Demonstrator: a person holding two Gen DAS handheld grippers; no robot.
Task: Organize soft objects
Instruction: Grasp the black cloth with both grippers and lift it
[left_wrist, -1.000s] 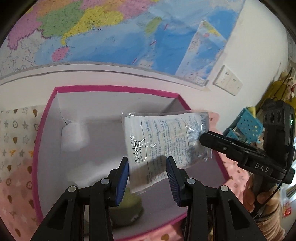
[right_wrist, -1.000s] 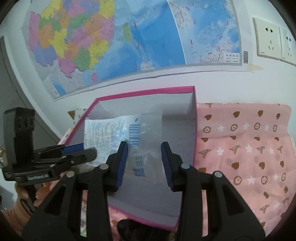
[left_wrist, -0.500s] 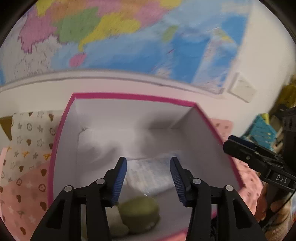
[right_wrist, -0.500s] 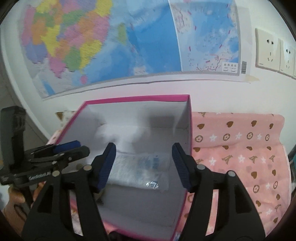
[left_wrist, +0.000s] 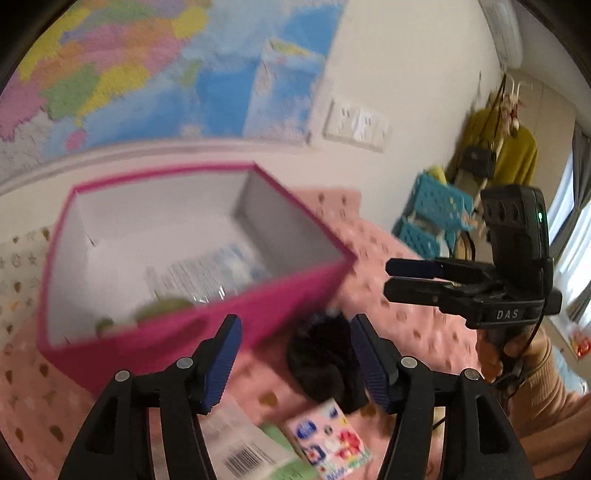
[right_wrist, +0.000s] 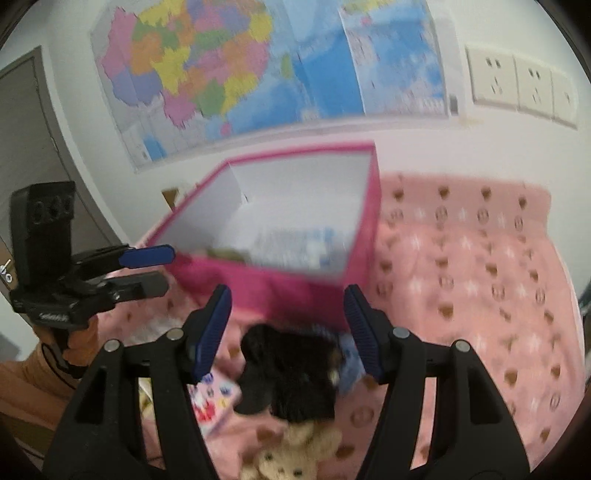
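Two grippers hang over a pink patterned cloth (left_wrist: 424, 332), both empty and spread.

Left wrist view: left gripper (left_wrist: 295, 363) has its jaws opening, with nothing pinched between them. A black plush item (left_wrist: 321, 365) lies on the cloth just ahead of the fingertips, at 12 o'clock from the claw. At 10 o'clock stands the pink box (left_wrist: 258, 302); inside it lie a clear printed packet (left_wrist: 210, 269) and a green soft object (left_wrist: 162, 308), partly hidden by the near wall. At 6 o'clock a small pink printed pack (left_wrist: 332, 443) and a barcode-labelled bag (left_wrist: 251, 454) rest on the cloth. Right gripper (left_wrist: 388, 277) sits at 3 o'clock, also spread.

Right wrist view: right gripper (right_wrist: 286, 332) is spread wide and empty, with the black plush item (right_wrist: 291, 376) directly between and below the fingers. A beige teddy (right_wrist: 291, 454) lies at 6 o'clock, touching the black item.

Procedure, as judged: lower one claw only, centre the black item, and close on its bulk, not its fringe. Obstructions: the box's near wall stands close at 12 o'clock, the teddy may drag along, and the two grippers crowd the same spot
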